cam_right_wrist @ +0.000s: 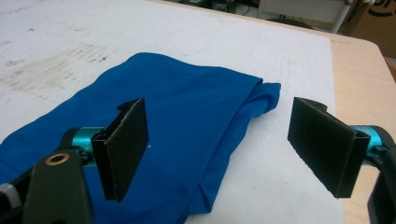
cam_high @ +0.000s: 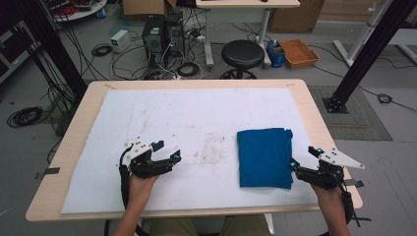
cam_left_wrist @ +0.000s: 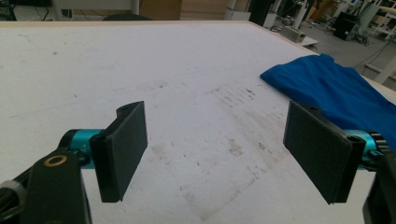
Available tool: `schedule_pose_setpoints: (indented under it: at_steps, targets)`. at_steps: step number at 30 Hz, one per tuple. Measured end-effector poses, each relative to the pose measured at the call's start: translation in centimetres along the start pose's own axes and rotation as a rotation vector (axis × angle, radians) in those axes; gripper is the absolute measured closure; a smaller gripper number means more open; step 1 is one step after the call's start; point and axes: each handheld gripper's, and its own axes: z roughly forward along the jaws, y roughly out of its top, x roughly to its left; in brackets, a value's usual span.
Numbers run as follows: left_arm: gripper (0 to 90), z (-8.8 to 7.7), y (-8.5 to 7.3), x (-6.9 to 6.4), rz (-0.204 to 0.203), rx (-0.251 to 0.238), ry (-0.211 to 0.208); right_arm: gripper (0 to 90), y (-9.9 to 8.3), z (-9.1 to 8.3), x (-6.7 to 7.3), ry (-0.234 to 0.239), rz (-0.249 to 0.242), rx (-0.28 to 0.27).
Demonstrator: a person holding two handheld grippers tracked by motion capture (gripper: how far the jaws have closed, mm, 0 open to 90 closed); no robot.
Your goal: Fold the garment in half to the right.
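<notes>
Folded blue cloth lying flat toward the table's right edge.
Right gripper wide open, empty, just beside cloth's right edge; left gripper wide open, empty, near front edge.

Sheet: white, stained sheet covers most of the worktop.
Beyond far edge: black stool, orange tray.

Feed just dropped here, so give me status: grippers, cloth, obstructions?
Left gripper open, empty, over white mat. Right gripper open at folded blue cloth edge, not gripping. Nothing in the way.
</notes>
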Motion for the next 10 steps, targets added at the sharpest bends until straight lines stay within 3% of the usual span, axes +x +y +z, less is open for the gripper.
schedule_pose_setpoints:
  at_steps: [10]
  targets:
    - [21.8, 0.17, -0.15, 0.06, -0.005, 0.006, 0.003, 20.0, -0.08, 0.35, 0.04, 0.016, 0.001, 0.011]
